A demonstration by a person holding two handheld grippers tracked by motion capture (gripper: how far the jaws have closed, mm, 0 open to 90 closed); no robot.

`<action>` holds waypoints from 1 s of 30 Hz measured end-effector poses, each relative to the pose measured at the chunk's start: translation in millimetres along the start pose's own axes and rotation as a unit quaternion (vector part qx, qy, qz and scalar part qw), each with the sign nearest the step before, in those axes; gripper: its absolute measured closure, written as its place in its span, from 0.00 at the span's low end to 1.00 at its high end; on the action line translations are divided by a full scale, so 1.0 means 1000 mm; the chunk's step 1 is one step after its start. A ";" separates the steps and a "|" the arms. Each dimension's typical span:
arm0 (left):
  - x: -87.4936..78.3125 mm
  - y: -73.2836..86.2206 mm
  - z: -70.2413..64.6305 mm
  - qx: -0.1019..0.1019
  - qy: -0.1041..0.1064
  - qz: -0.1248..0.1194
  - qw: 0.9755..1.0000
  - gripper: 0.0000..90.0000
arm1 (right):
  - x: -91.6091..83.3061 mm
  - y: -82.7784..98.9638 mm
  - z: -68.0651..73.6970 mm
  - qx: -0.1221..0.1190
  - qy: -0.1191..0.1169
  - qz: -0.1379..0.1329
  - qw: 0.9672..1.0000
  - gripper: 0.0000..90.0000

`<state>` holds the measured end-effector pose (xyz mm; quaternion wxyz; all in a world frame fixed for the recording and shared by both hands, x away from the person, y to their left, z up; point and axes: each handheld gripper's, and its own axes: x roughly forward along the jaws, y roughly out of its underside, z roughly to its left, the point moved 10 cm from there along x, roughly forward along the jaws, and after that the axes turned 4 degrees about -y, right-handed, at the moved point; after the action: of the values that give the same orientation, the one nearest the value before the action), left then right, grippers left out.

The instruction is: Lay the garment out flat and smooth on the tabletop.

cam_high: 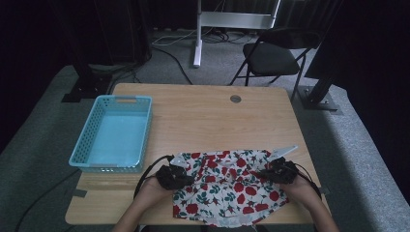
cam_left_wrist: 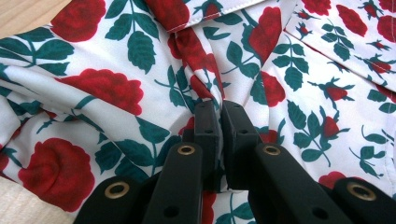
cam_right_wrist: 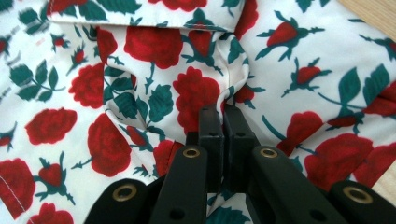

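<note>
Left tool (cam_left_wrist: 219, 109): you are pinching it fully closed on a gathered fold of the rose-print cloth (cam_left_wrist: 116, 88); the two black jaws are meeting with the fabric bunched between their tips, and creases are fanning out from the pinch.
Right tool (cam_right_wrist: 220, 114): you are holding this one closed too, its jaws nipping a raised ridge of the same cloth (the fold is standing up just ahead of the tips).
Your hands: in the high view your left tool (cam_high: 175, 176) is sitting at the left edge of the cloth (cam_high: 225, 186) and your right tool (cam_high: 280, 171) at its right edge, well apart, with your forearms coming in from the bottom edge.
Cloth: it is lying mostly flat on the near half of the bench (cam_high: 203, 121), white with red roses and green leaves, and its near hem is reaching the bench's front edge. A hemmed edge is showing folded over near the top of both gripper views.
Basket (cam_high: 115, 133): a light blue perforated basket is standing on the left side of the bench, just beside the cloth's left corner, apart from it (nothing is visible inside).
Beyond the bench: a black folding chair (cam_high: 273, 55) is standing on the grey floor behind the far edge.
</note>
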<state>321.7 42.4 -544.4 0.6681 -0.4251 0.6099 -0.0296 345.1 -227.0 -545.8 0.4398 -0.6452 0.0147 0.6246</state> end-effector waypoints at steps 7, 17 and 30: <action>-0.069 -0.125 0.127 -0.179 -0.233 -0.241 0.925 0.49 | -0.073 -0.120 -0.103 0.184 0.115 -0.258 0.942 0.56; -0.037 -0.090 0.114 -0.170 -0.158 -0.171 0.958 0.38 | -0.033 -0.099 -0.120 0.212 0.130 -0.196 0.949 0.45; 0.020 -0.031 0.069 -0.079 -0.139 -0.038 0.986 0.38 | 0.015 -0.045 -0.073 0.121 0.135 -0.108 0.978 0.41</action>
<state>399.6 48.2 -548.5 0.7088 -0.4996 0.4952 0.0526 431.9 -233.8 -545.3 0.5731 -0.6632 0.0797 0.4747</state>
